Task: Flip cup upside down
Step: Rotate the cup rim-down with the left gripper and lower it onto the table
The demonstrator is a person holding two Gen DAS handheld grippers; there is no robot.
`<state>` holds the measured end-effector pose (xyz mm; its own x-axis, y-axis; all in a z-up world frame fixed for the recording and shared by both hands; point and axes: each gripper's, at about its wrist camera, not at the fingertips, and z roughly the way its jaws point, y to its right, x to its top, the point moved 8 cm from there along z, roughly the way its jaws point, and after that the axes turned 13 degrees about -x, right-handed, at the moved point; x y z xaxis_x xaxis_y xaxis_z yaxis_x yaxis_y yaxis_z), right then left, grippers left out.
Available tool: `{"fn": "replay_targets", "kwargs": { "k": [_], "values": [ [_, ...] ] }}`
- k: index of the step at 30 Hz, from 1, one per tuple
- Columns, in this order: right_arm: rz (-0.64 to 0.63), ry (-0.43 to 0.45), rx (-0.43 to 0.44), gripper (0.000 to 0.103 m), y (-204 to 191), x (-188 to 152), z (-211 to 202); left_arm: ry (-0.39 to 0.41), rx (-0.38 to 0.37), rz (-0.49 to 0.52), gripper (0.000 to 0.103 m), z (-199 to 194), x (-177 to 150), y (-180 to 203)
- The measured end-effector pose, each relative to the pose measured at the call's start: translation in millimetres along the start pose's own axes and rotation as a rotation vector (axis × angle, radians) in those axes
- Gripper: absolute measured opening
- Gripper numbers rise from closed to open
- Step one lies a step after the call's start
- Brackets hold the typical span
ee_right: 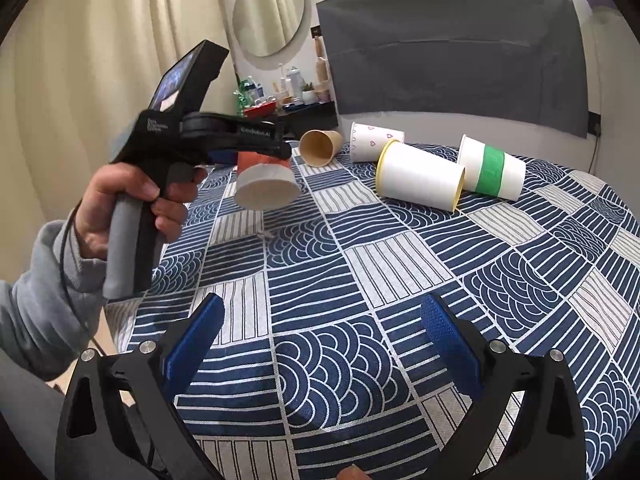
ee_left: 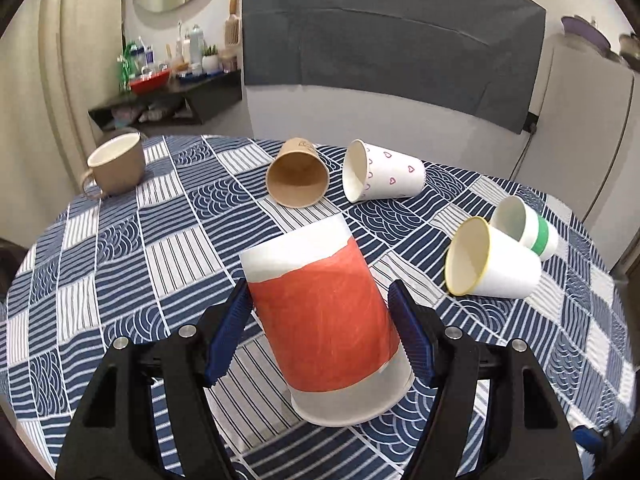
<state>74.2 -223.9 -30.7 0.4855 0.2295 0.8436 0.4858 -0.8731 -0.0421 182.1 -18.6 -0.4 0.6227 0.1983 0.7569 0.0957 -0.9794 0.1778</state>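
Observation:
A white paper cup with a red band [ee_left: 326, 312] is held between the blue pads of my left gripper [ee_left: 320, 320], tilted, its flat base toward the camera and its mouth pointing away, lifted above the tablecloth. In the right wrist view the same cup [ee_right: 267, 184] hangs in the left gripper [ee_right: 256, 148] above the table, base facing the camera. My right gripper [ee_right: 320, 320] is open and empty over the near part of the table.
On the blue patterned tablecloth [ee_left: 180, 248] lie a brown paper cup [ee_left: 298, 174], a heart-print cup [ee_left: 382, 172], a yellow-rimmed cup [ee_left: 492, 260] and a green-banded cup [ee_left: 526, 226], all on their sides. A tan mug [ee_left: 116, 164] stands upright at the far left.

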Motion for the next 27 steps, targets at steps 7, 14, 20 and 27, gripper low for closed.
{"fn": "replay_targets", "kwargs": {
  "k": [7, 14, 20, 27],
  "values": [
    [-0.007, 0.001, 0.006, 0.095, -0.5, 0.2, -0.9, 0.027, 0.043, 0.114, 0.069, 1.4, -7.9, 6.5],
    [-0.019, 0.011, -0.009, 0.095, -2.3, 0.1, -3.0, 0.034, 0.066, 0.214, 0.069, -4.8, -21.6, 20.4],
    [-0.025, 0.006, -0.01, 0.095, -2.5, 0.2, -2.9, 0.034, 0.066, 0.256, 0.069, -13.5, -34.1, 28.3],
    [-0.03, 0.0, -0.015, 0.095, -3.3, -0.8, -1.3, 0.019, 0.046, 0.269, 0.067, -14.5, -42.4, 33.0]
  ]
}}
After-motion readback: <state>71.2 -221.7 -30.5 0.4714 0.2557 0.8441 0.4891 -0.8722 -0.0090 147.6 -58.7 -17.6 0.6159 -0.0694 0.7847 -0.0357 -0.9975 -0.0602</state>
